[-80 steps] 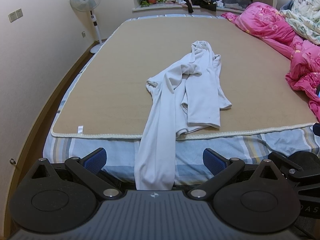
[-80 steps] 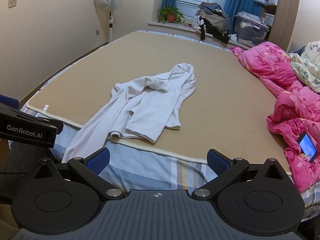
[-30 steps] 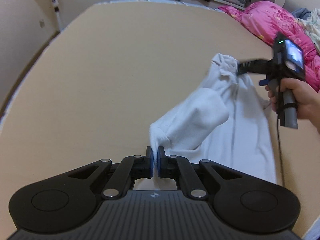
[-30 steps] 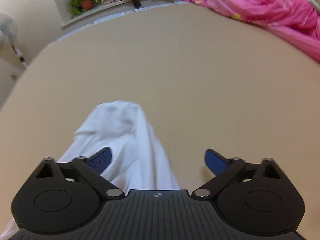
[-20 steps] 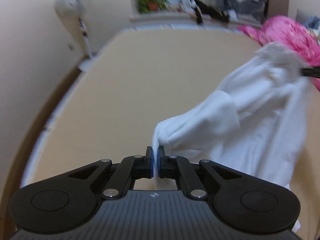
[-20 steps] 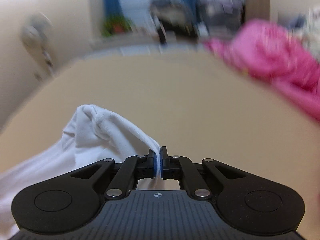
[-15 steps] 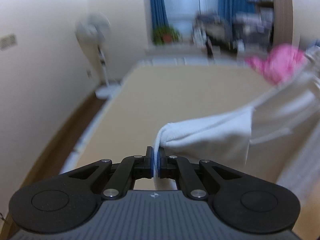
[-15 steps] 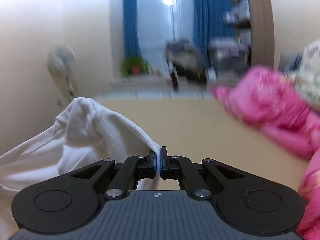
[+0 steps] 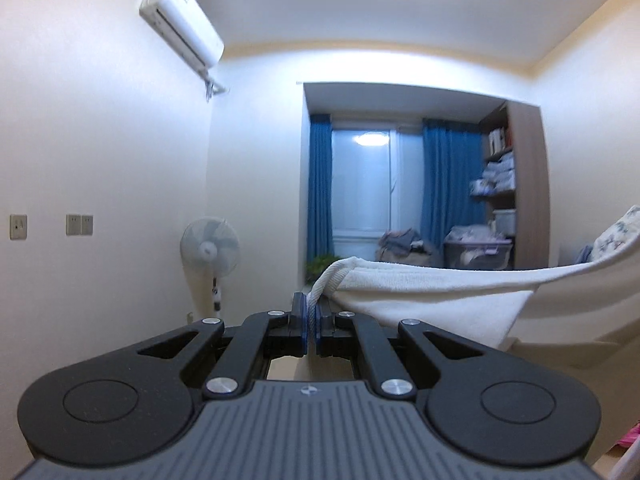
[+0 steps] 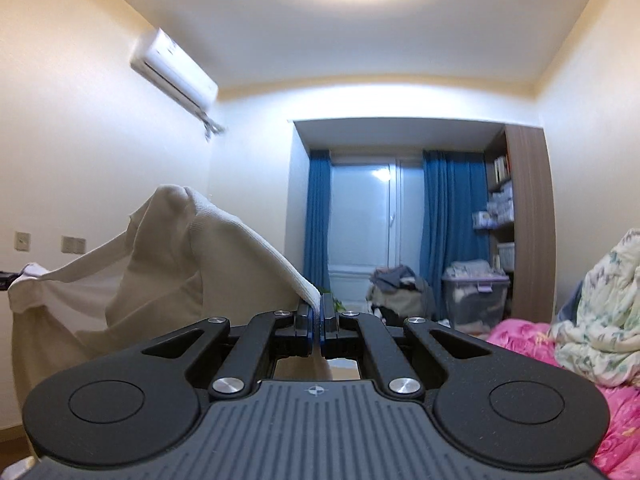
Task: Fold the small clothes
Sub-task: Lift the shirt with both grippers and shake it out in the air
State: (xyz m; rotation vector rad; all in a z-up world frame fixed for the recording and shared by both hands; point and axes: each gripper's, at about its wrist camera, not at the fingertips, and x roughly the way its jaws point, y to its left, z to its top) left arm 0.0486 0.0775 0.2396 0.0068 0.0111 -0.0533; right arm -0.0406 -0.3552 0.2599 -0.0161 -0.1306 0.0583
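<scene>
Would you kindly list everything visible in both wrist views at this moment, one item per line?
white garment: one, held in the air, stretched between both tongs
air conditioner: one, white, high on left wall
standing fan: one, white, by left wall
curtains: two, blue, flanking the window
wall plates: several, grey, left wall
storage box: one, clear with purple lid, near shelves
shelves: one unit, brown, right of window
potted plant: one, green, at the window
pink quilt: one, lower right
floral blanket: one, pale, on quilt
left tongs: shut on garment
right tongs: shut on garment
</scene>
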